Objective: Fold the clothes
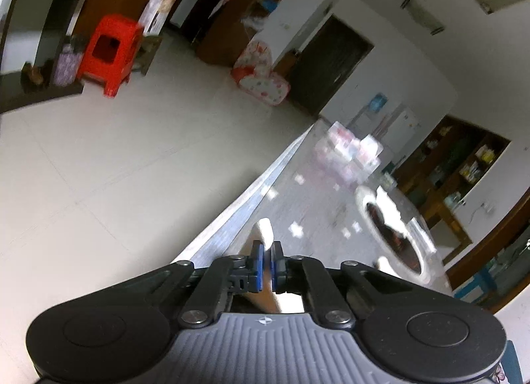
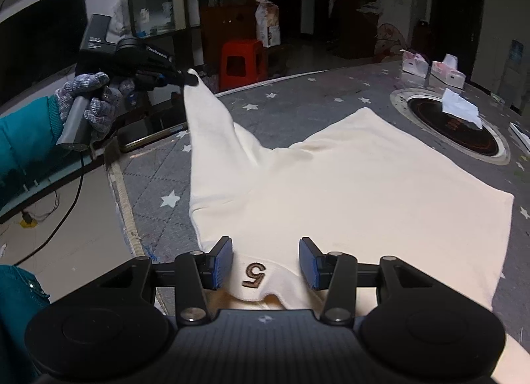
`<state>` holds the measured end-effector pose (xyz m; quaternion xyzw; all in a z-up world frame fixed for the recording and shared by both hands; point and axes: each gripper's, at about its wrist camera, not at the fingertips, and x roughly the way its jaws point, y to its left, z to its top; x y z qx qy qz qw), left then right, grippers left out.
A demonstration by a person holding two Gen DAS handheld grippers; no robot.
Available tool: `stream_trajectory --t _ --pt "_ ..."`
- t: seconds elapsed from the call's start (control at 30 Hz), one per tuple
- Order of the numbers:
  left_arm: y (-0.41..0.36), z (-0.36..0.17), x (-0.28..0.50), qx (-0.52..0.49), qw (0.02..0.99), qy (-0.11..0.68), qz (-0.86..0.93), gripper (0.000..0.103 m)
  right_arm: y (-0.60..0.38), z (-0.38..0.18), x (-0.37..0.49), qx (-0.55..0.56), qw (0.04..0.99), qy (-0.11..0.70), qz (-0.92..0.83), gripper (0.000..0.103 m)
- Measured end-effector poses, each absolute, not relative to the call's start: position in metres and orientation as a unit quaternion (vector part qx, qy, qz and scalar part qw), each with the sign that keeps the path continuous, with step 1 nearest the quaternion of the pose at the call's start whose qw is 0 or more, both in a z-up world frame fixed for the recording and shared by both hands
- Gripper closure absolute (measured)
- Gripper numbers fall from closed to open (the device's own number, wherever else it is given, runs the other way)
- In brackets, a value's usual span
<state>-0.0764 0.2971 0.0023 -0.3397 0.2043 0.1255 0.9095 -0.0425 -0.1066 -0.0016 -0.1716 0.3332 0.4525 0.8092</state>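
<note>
A cream garment with a brown "5" on its near hem lies spread on the grey star-patterned table cover. My left gripper is shut on a corner of the cream garment and holds it up above the table's left edge; the right wrist view shows it with the cloth stretched up to it. My right gripper is open, hovering over the near hem, its blue pads on either side of the "5".
A round black hotplate set in the table holds a white crumpled cloth. Tissue boxes stand at the far edge. A red stool stands on the floor beyond. A dark phone lies at the table's left edge.
</note>
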Motion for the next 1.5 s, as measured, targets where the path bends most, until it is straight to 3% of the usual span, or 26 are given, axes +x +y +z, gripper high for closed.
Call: stream_trajectory --t 0.37,0.57,0.63,0.87,1.0,1.03,1.07,1.5 --pt "0.142 0.076 -0.056 -0.246 0.943 0.166 -0.150 0.098 -0.155 0.008 -0.018 -0.119 0.858 0.335 0.369 0.058" --pt "0.058 0.044 -0.058 -0.195 0.910 0.247 -0.270 0.082 -0.190 0.011 -0.005 -0.078 0.880 0.342 0.320 0.058" --pt "0.053 0.032 -0.064 -0.185 0.904 0.271 -0.275 0.073 -0.199 0.010 -0.004 -0.070 0.883 0.344 0.310 0.058" --pt "0.094 0.008 -0.076 -0.160 0.919 0.314 -0.178 0.073 -0.213 0.009 -0.002 -0.052 0.886 0.345 0.305 0.059" --pt "0.101 0.000 -0.067 -0.162 0.918 0.329 -0.153 0.076 -0.203 0.004 0.001 -0.050 0.882 0.347 0.315 0.059" --pt "0.102 0.000 -0.064 -0.163 0.917 0.330 -0.151 0.085 -0.201 0.003 0.001 -0.051 0.880 0.349 0.318 0.059" --pt "0.103 -0.001 -0.061 -0.164 0.917 0.332 -0.150 0.087 -0.198 0.001 0.000 -0.054 0.878 0.350 0.322 0.059" --pt "0.111 -0.012 -0.023 -0.173 0.910 0.357 -0.123 0.086 -0.168 -0.010 -0.012 -0.096 0.865 0.340 0.357 0.060"
